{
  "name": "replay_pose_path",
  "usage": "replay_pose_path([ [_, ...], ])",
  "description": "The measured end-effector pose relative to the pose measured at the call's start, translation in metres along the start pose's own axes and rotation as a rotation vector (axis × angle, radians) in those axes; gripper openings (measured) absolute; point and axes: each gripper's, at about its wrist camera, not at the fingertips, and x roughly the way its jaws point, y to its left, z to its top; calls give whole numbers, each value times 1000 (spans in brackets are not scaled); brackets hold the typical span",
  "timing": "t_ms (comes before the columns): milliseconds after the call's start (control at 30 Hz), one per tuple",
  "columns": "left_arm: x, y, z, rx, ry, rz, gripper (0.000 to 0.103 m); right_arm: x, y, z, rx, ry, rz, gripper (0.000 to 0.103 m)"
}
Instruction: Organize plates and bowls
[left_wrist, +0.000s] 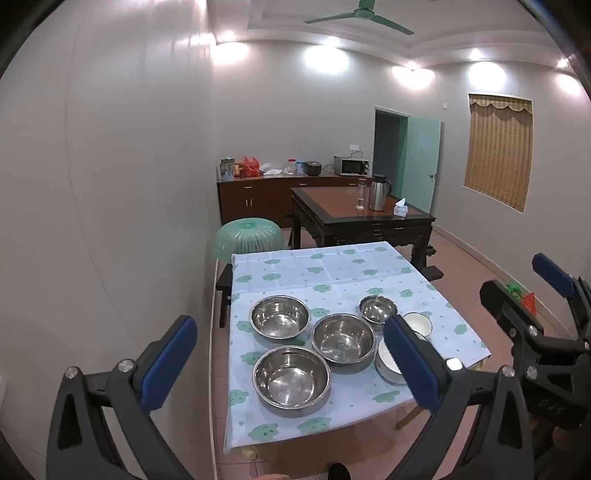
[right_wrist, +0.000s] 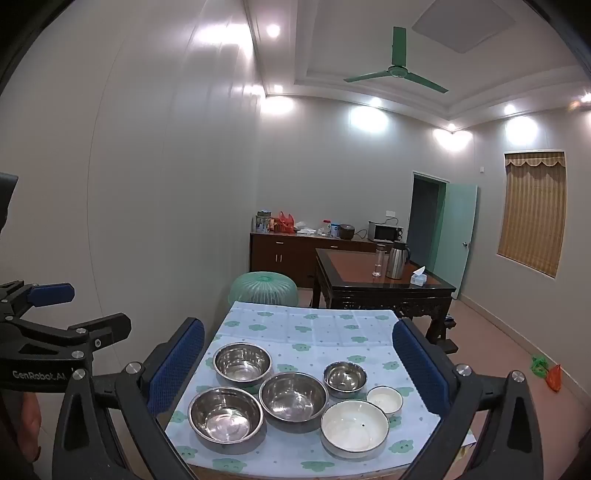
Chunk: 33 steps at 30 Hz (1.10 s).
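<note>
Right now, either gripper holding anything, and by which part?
Nothing held. Left gripper and right gripper are both open above the steel and white bowls.

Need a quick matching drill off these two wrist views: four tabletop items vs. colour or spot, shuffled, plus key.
Items:
1. large white bowl
2. smallest steel bowl
3. food cover
4. tissue box

Descriptions:
A. green mesh dome beyond the table's far edge
B. on the dark wooden table
C. near right, white inside
D. shiny metal, just behind the small white cup

Pairs: 1-C, 2-D, 3-A, 4-B

A table (right_wrist: 325, 328) under a cloud-print cloth carries four steel bowls (right_wrist: 293, 396) and two white bowls (right_wrist: 354, 428).
</note>
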Motion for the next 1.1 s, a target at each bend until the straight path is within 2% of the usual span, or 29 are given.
replay_pose_path([
  [467,9,6,-2,-14,28,-1,103,-6,-2,-4,3,15,5,103],
  [667,14,3,-8,-15,29,5,103,9,2,-6,10,26,3,103],
  [1100,15,2,-9,-13,35,10,103,15,4,-6,2,42,9,103],
])
